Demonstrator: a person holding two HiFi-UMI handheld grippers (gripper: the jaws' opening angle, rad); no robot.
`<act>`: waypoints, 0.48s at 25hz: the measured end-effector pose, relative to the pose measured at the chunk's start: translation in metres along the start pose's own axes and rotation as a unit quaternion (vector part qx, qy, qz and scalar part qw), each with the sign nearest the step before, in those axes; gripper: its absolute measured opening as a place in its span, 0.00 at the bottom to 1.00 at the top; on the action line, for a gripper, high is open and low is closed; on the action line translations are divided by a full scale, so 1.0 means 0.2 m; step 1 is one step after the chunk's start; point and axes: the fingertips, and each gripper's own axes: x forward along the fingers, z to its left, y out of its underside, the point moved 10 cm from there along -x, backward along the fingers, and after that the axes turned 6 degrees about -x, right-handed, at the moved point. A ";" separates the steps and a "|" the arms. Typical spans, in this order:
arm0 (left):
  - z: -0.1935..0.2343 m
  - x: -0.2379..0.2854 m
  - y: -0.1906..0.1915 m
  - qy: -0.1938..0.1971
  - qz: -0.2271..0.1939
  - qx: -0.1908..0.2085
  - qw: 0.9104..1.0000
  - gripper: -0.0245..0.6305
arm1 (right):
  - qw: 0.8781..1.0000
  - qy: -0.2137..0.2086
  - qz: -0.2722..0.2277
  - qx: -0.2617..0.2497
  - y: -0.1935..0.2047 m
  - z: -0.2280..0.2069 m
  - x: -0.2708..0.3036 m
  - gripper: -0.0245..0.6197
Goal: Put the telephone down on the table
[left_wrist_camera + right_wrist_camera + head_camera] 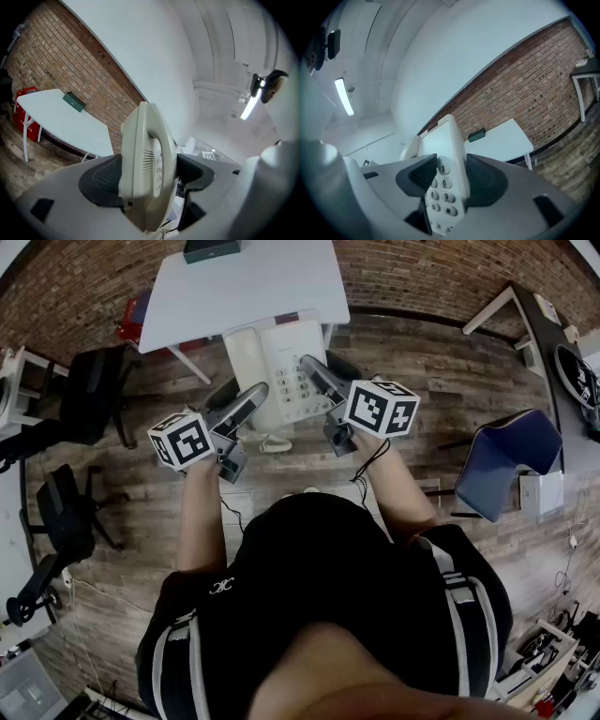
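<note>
Left gripper and right gripper are clamping the telephone by opposite edges. Advisable: lowering it level onto the far table, releasing both together.

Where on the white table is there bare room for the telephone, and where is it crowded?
Nearly the whole table is bare, from the dark box at its far edge to the near edge and both side edges. Only the box takes up room. The telephone is clamped between the left gripper and the right gripper.
</note>
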 end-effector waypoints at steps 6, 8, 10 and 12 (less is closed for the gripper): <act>-0.04 0.00 0.01 -0.014 -0.004 0.000 1.000 0.60 | 1.000 -0.009 0.009 0.008 -0.02 -0.01 -0.01 0.32; -0.05 -0.01 0.02 -0.016 -0.006 0.001 1.000 0.60 | 1.000 -0.012 0.010 0.007 -0.01 0.00 -0.02 0.32; -0.05 -0.02 0.02 -0.018 -0.006 0.002 1.000 0.60 | 1.000 -0.013 0.011 0.007 -0.01 0.00 -0.02 0.32; -0.06 -0.04 0.03 -0.018 -0.007 0.004 1.000 0.60 | 1.000 -0.014 0.010 0.010 0.00 0.02 -0.02 0.33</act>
